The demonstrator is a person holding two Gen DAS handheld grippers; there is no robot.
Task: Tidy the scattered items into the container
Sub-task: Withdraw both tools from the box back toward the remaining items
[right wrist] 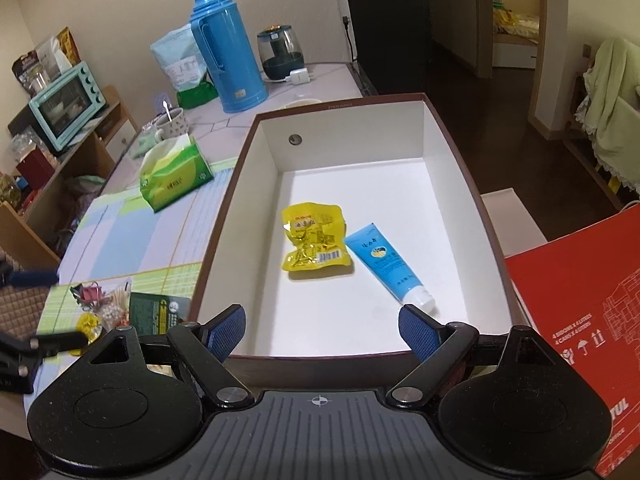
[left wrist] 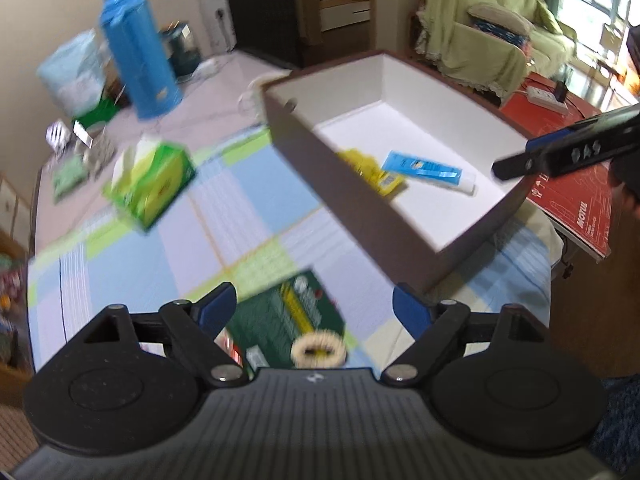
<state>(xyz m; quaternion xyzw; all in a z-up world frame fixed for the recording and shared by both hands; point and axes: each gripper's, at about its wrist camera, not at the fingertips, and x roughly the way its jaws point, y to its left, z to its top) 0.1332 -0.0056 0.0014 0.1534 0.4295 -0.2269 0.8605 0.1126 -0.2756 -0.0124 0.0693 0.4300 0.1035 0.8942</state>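
Observation:
A brown box with a white inside (right wrist: 452, 168) (left wrist: 304, 136) stands on the checked tablecloth. In it lie a yellow snack packet (right wrist: 314, 242) (left wrist: 374, 170) and a blue tube with a white cap (right wrist: 388, 266) (left wrist: 430, 170). A dark green packet (left wrist: 284, 316) (right wrist: 158, 310) lies on the cloth just outside the box's near left corner, beside a small pile of wrapped sweets (right wrist: 94, 308). My left gripper (left wrist: 316, 306) hangs open right over the green packet, which shows between its fingers. My right gripper (right wrist: 322, 330) is open at the box's near wall, holding nothing.
A green tissue box (right wrist: 174, 176) (left wrist: 154, 180), a blue thermos (right wrist: 228, 48) (left wrist: 136, 56), a mug with a spoon (right wrist: 172, 122) and bags sit at the table's far side. A red carton (right wrist: 580, 320) stands right of the box. The left wrist view is motion-blurred.

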